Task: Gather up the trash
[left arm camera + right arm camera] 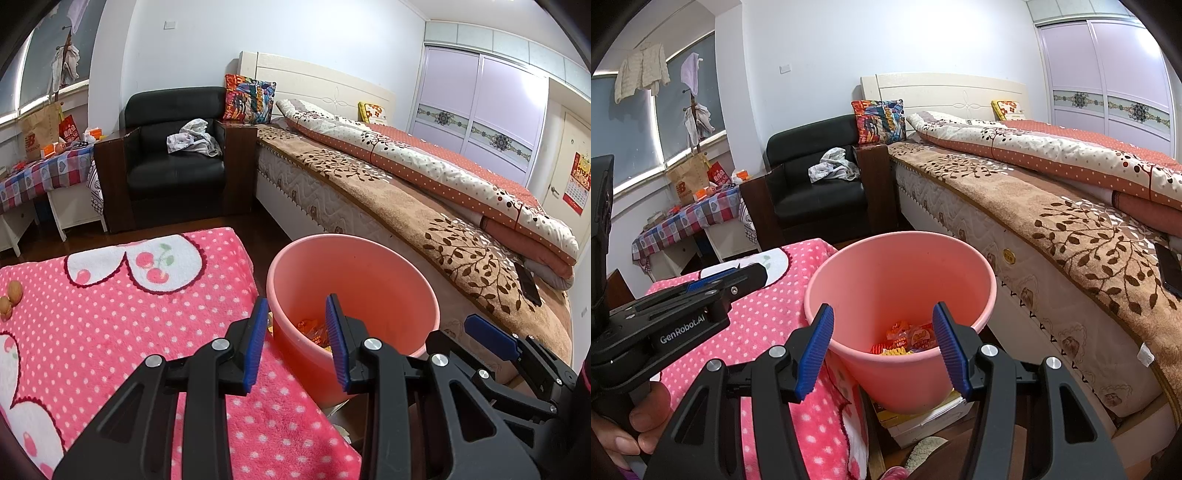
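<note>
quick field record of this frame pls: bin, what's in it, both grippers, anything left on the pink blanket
bin: pink bucket, upright, between pink blanket and bed
contents: orange and yellow wrappers at the bottom
left gripper: open, empty, at the bucket's near rim
right gripper: open, empty, fingers either side of the bucket's near rim
on blanket: two brownish round items at far left edge, too small to identify

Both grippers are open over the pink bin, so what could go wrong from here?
1. The pink bin seems to sit on stacked boxes beside the polka-dot blanket; a nudge from the right gripper might tip it, spilling the snack wrappers.
2. The left gripper and right gripper are close together and may collide.
</note>
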{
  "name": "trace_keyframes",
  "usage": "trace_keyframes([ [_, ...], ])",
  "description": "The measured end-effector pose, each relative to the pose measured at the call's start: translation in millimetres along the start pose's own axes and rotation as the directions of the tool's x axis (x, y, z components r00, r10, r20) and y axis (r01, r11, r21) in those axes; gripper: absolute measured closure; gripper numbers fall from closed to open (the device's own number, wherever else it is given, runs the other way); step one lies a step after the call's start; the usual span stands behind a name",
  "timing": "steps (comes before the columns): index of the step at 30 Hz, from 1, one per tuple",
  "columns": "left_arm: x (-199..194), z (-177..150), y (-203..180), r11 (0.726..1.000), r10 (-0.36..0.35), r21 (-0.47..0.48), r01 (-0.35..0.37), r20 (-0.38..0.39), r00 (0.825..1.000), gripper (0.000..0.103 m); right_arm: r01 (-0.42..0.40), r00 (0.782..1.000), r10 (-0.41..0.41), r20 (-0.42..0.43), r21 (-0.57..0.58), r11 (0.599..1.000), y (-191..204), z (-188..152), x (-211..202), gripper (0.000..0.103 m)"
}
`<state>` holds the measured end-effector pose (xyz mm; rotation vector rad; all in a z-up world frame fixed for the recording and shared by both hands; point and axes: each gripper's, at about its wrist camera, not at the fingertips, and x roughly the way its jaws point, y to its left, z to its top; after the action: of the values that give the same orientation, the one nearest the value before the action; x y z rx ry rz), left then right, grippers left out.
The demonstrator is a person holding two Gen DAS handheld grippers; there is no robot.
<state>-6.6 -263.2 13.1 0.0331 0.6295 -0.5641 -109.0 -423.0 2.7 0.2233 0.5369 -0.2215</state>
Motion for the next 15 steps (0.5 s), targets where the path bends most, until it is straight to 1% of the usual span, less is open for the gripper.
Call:
trace_keyframes([
  [15, -1.0, -6.2, -2.0, 1.000, -0.005, 0.007, 0.005, -0.001, 1.000, 0.071, 0.000, 1.000, 0.000, -0.001, -0.001, 1.000, 0.5, 0.1, -0.1, 0.048],
])
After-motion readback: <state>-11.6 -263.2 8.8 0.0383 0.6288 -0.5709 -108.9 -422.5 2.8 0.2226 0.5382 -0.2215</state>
